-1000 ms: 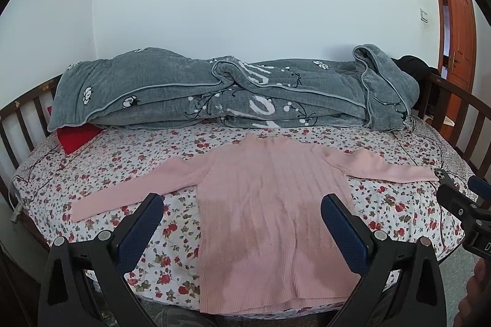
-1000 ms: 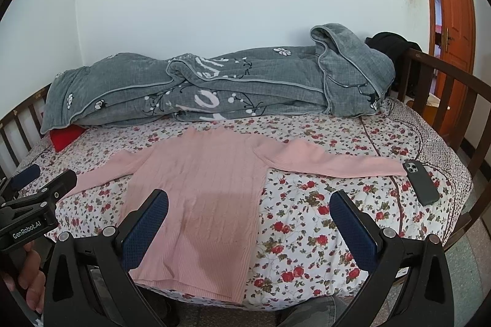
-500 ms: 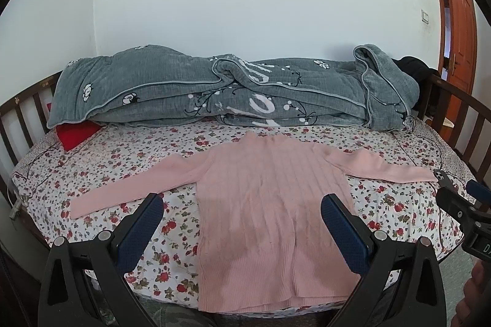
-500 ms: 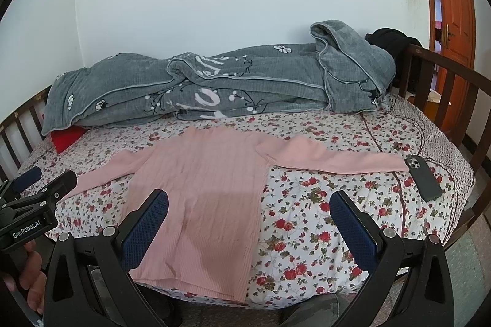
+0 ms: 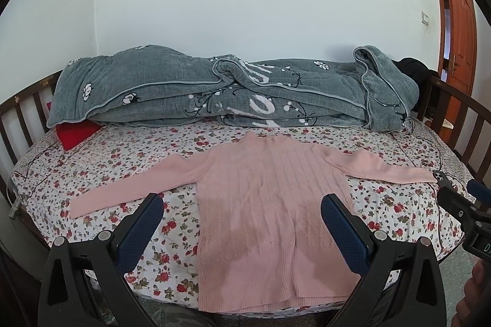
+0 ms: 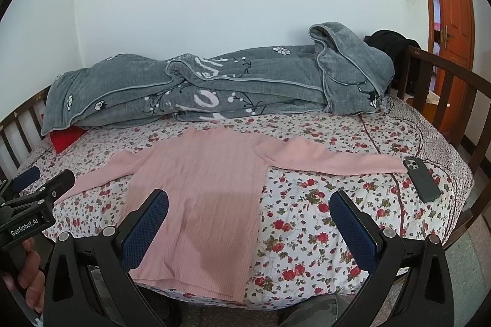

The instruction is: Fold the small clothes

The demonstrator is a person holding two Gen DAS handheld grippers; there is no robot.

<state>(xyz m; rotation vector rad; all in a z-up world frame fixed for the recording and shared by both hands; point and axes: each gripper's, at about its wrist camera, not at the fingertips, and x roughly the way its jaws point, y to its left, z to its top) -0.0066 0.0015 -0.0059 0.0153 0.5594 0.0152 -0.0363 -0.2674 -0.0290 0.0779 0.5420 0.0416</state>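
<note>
Both views have crept slightly nearer the bed (image 5: 101,161). The sweater (image 5: 270,195) lies flat at its near edge: soft, light knit; pinch a cuff. Left gripper (image 5: 242,222) and right gripper (image 6: 248,219) gape, empty.

grey quilt (image 5: 233,90) along the wall, red cushion (image 5: 76,133) beneath it, phone (image 6: 421,179) on floral sheet (image 6: 307,204)

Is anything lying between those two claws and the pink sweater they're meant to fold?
Nothing visible. The pink sweater lies flat, uncovered. Only a phone sits by its right cuff. Left gripper and right gripper are open.
</note>
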